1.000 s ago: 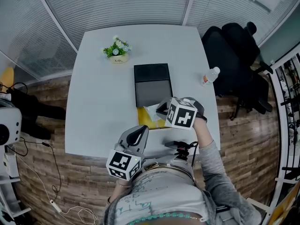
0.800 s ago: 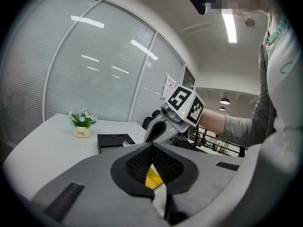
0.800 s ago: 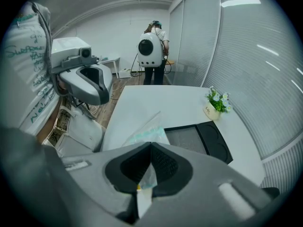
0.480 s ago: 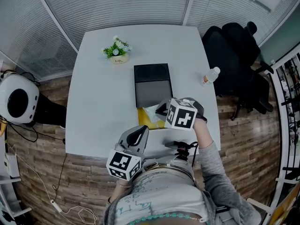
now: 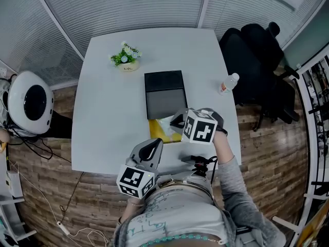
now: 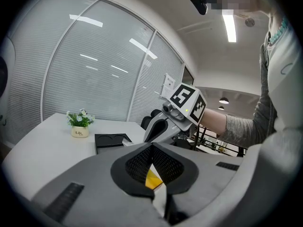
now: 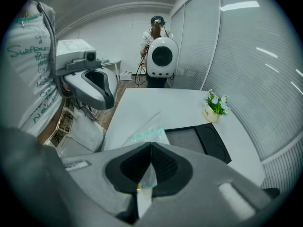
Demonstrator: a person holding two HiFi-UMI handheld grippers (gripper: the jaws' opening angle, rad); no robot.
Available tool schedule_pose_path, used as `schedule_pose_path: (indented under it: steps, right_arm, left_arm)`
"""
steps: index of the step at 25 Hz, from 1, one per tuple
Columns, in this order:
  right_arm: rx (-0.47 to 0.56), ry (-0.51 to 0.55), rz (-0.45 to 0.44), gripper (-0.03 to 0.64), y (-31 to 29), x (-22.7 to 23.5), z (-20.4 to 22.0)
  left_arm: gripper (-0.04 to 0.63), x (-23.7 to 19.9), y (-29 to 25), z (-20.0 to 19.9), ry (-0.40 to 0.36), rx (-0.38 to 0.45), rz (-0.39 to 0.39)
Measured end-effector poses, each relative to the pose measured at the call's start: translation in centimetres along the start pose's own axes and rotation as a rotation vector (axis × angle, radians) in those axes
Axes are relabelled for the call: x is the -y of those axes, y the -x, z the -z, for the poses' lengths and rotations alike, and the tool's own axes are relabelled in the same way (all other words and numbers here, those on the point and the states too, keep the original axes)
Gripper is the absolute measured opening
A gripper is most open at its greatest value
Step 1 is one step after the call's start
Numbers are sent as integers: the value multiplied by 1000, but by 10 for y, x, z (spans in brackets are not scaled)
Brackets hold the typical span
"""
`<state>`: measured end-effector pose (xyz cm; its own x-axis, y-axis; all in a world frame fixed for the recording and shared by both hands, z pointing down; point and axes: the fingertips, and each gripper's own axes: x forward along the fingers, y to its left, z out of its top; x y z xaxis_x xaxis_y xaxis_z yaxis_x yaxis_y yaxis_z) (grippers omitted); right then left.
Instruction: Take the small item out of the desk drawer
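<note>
A black box (image 5: pixel 164 92) lies in the middle of the white table (image 5: pixel 108 112). From its near side a yellow drawer (image 5: pixel 158 131) stands pulled out. My right gripper (image 5: pixel 176 121) hangs just over that drawer, shut on a clear plastic packet (image 7: pixel 147 135) with something teal inside; the packet (image 5: pixel 165 121) sticks out beyond the fingertips. In its own view the right gripper (image 7: pixel 150 148) points down at the table. My left gripper (image 5: pixel 152 145) is at the table's front edge, jaws shut with nothing seen between them. The left gripper (image 6: pixel 152 146) faces the right gripper (image 6: pixel 158 126).
A small flower pot (image 5: pixel 125 59) stands at the back left of the table, a water bottle (image 5: pixel 228 83) at its right edge. A black office chair (image 5: pixel 257 60) is beyond the right side. A white round device (image 5: pixel 28 102) is on the floor to the left.
Both grippers have kept still. The white round device at the left has come further into view.
</note>
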<state>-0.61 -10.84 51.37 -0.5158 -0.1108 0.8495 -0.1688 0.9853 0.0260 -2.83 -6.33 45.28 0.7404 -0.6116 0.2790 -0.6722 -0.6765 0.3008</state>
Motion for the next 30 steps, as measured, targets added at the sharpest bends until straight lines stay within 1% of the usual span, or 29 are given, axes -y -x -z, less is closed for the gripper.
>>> schedule_pose_path:
  steps: [9,19,22,30]
  right_arm:
    - [-4,-36,53,3,21,9,37]
    - [-20,-136,137,3,57,22,83]
    - [-20,-150,155,3,66,24,95]
    - [-14,-165,182,3,76,24,106]
  left_arm:
    - [-3,13,-14,0,-7,-2,18]
    - [-3,31,-28,-3,-12,-6,49]
    - [-3,37,-32,-2,-12,-7,56]
    - [-3,45,-36,1,-13,-12,59]
